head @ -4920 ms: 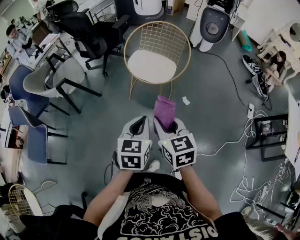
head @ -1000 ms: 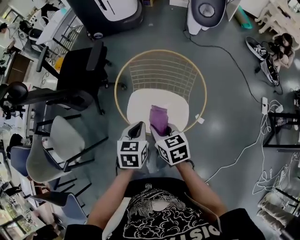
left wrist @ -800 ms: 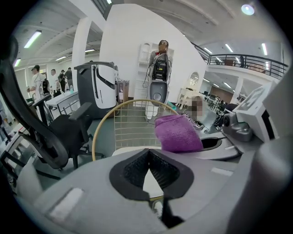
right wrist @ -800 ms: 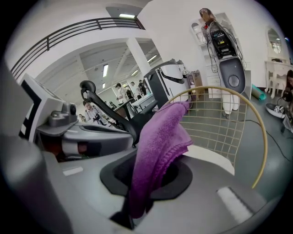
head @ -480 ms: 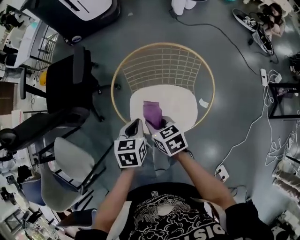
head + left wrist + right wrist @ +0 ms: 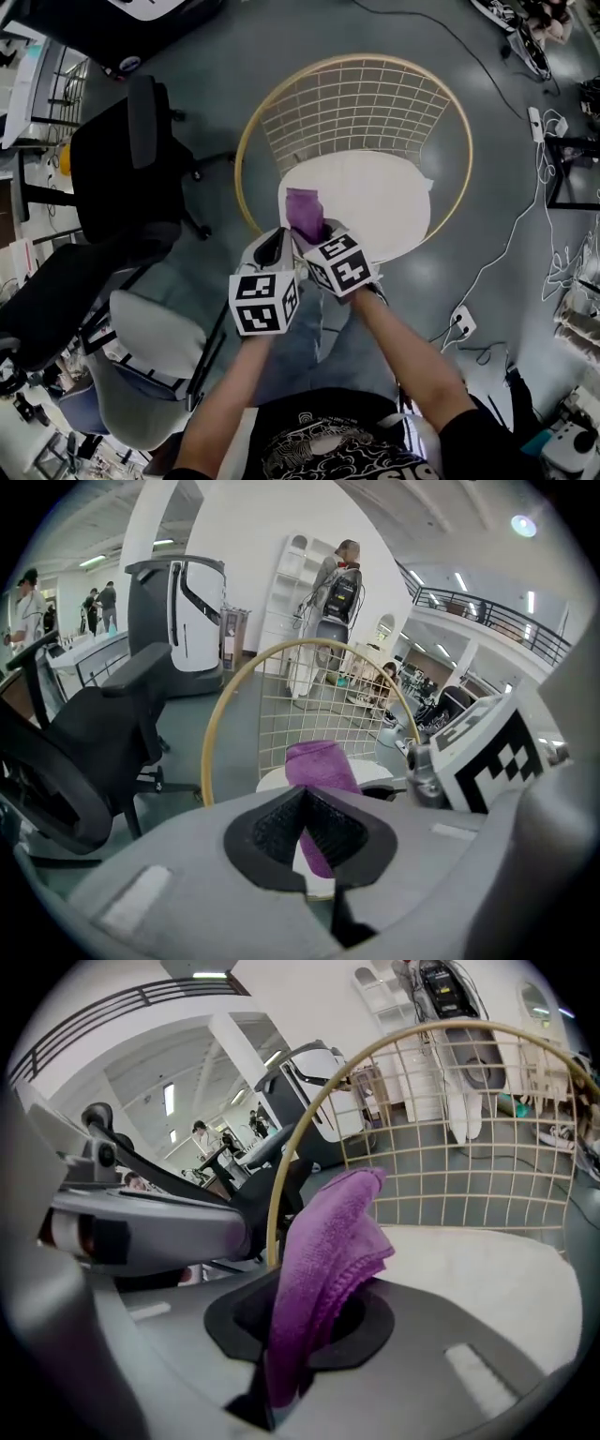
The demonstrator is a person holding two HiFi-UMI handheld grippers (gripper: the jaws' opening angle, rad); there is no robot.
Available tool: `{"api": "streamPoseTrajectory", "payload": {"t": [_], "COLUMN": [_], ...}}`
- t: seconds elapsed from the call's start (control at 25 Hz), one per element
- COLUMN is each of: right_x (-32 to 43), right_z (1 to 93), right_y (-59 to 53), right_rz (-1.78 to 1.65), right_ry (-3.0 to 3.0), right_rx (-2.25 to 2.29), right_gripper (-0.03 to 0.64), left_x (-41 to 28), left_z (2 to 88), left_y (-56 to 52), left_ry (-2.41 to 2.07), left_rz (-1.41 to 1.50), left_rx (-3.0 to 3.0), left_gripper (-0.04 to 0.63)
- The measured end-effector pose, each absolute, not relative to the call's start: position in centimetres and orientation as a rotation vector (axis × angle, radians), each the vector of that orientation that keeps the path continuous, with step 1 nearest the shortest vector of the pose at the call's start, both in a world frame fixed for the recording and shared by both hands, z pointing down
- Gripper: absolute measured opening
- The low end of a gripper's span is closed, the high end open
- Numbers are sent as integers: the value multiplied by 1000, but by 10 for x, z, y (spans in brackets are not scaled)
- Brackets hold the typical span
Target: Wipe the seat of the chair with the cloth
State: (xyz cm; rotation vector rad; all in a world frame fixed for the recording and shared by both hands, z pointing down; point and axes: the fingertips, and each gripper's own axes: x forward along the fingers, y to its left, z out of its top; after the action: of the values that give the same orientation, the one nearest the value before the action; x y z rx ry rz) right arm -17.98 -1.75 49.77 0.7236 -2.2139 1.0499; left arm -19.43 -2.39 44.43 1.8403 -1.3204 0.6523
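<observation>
Head view: the chair has drawn close. The right gripper [image 6: 315,240] now holds the cloth [image 6: 305,212] over the front-left edge of the seat [image 6: 375,216], so wiping can likely begin.

Left gripper view: the left gripper [image 6: 305,803] has its fingers together, empty.

Right gripper view: fingers clamped on the cloth. Whether the cloth touches the seat is unclear.

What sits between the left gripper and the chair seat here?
The purple cloth, held by the right gripper, stands between the left gripper and the white seat; the left gripper view shows it.
</observation>
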Motion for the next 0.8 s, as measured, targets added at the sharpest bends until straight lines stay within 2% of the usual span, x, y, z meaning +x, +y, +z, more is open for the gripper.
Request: {"api": "streamPoseTrajectory", "payload": {"t": [0.8], "right_x": [-224], "right_z": [589], "right_y": [-57], "right_rz": [1297], "right_ry": [-2157], "right_rx": [792], "right_gripper": [63], "left_x": [-218], "left_z": [496], "left_y": [-45], "left_ry": [-1203], "left_rz": [735], "left_rx": [1916], "left_gripper": [0]}}
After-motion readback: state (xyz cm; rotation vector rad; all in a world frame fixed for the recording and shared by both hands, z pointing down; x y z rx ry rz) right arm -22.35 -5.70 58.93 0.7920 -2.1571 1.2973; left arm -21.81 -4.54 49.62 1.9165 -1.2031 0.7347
